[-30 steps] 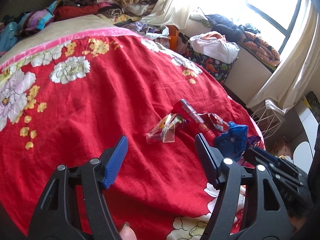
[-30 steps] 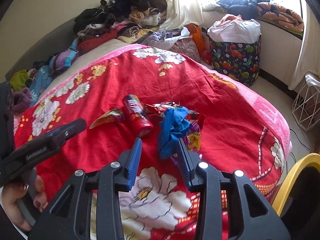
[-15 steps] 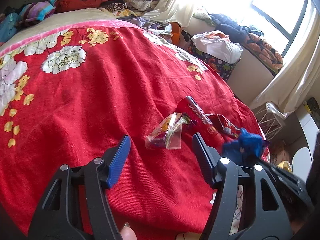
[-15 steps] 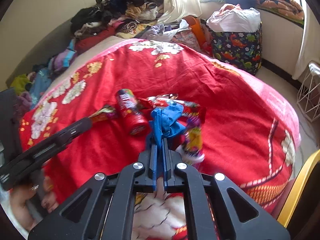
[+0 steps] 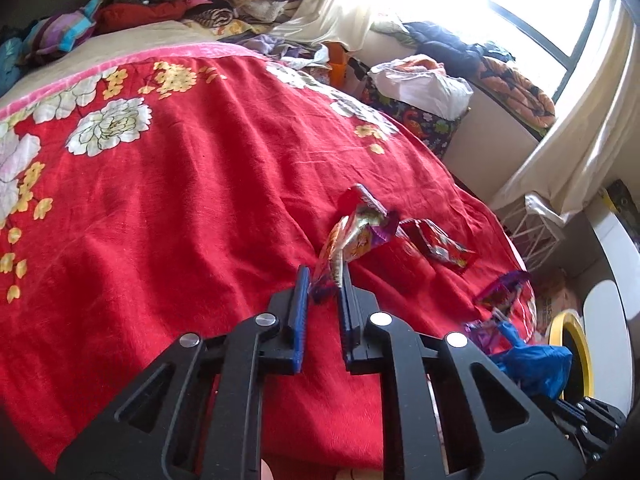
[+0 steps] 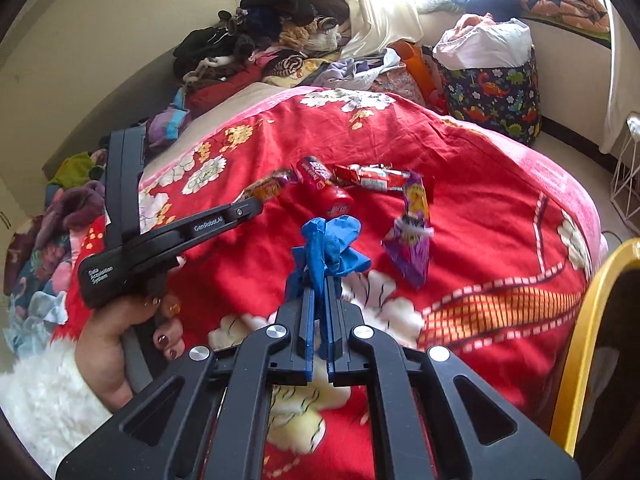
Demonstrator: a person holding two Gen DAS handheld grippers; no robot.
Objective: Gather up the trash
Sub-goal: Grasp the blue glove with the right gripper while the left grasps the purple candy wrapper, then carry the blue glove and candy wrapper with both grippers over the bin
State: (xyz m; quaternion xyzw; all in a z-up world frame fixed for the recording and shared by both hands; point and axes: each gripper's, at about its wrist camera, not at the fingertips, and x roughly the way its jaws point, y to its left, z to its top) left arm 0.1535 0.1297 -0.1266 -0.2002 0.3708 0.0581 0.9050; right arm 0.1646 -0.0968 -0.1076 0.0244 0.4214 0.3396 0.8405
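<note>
Bedspread (image 5: 168, 208), red with white and yellow flowers, fills the centre and left of both views. Clothing pile (image 6: 264, 36) occupies the upper centre of the right wrist view; dinosaur-print bag (image 6: 496, 92), stuffed with white material, stands at upper right beside the curtain (image 5: 576, 148). Yellow rim (image 6: 580, 332) curves along the right edge.

Left gripper (image 5: 323, 292), lower centre of its own view, is clenched on a crumpled clear snack wrapper (image 5: 352, 240), which sticks up beyond the blue pads (image 5: 301, 296). Just right of it a red wrapper (image 5: 438, 246) lies flat on the bedspread.

Right gripper (image 6: 318, 300), lower centre of its view, is clamped tight on a bunched blue glove (image 6: 326, 248), held above the bedspread. A purple wrapper (image 6: 412, 232) appears just right of the glove; whether it hangs from the glove or is free cannot be told. Red can (image 6: 324, 188) lies on its side at frame centre, touching the red wrapper.
</note>
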